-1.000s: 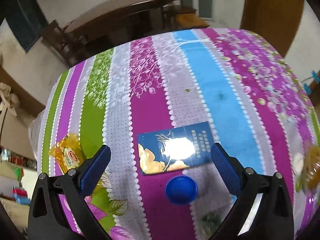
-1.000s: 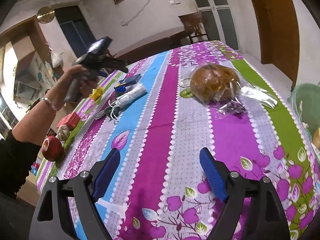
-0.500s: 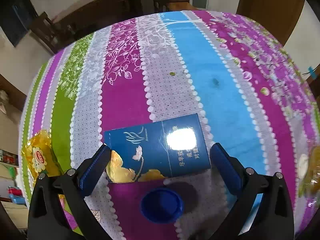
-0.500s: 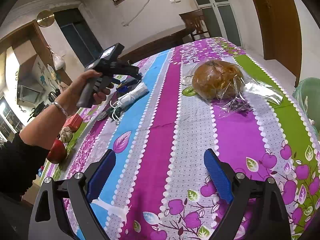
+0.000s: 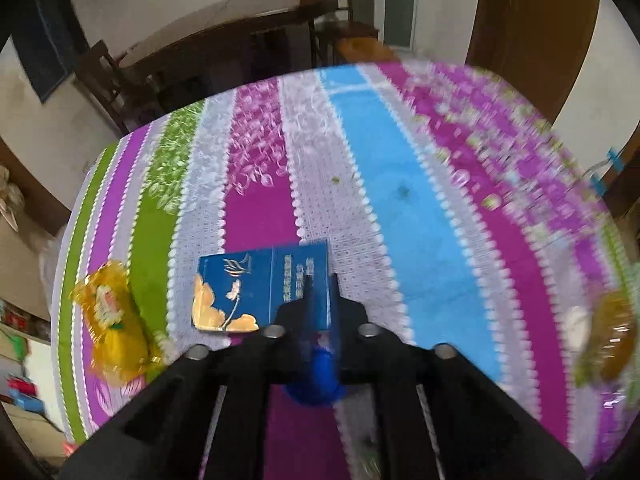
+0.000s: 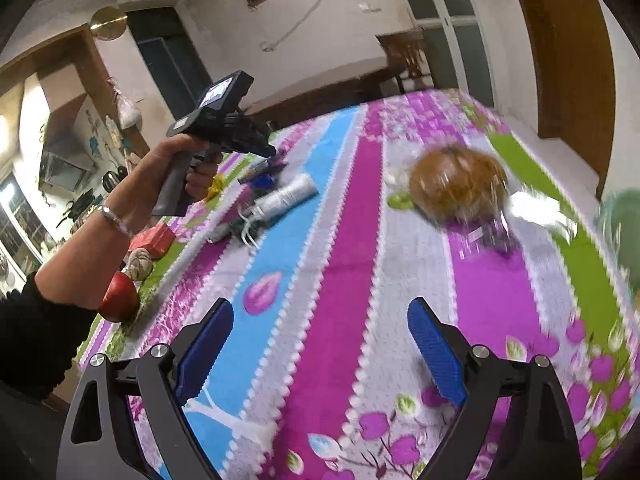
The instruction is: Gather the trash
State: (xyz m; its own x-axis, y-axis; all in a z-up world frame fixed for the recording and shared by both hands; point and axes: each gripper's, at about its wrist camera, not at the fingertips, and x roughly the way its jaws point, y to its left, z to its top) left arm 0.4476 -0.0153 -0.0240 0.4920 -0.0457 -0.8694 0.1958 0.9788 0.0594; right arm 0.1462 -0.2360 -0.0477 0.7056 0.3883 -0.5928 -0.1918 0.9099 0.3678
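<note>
Blue, flat and cardboard, the rectangular packet lies on the striped bench at eleven o'clock of the left gripper. Those jaws have just closed together, seemingly empty though blur hinders; earlier they straddled it. The right gripper waits apart.

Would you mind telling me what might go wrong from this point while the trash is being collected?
1. The left gripper has just been closing, and its fingers now meet over the blue box with nothing visibly between them. The grasp may have missed, and the box still seems to lie on the tablecloth.
2. The blue cap sits half hidden under that gripper and could be knocked away.
</note>
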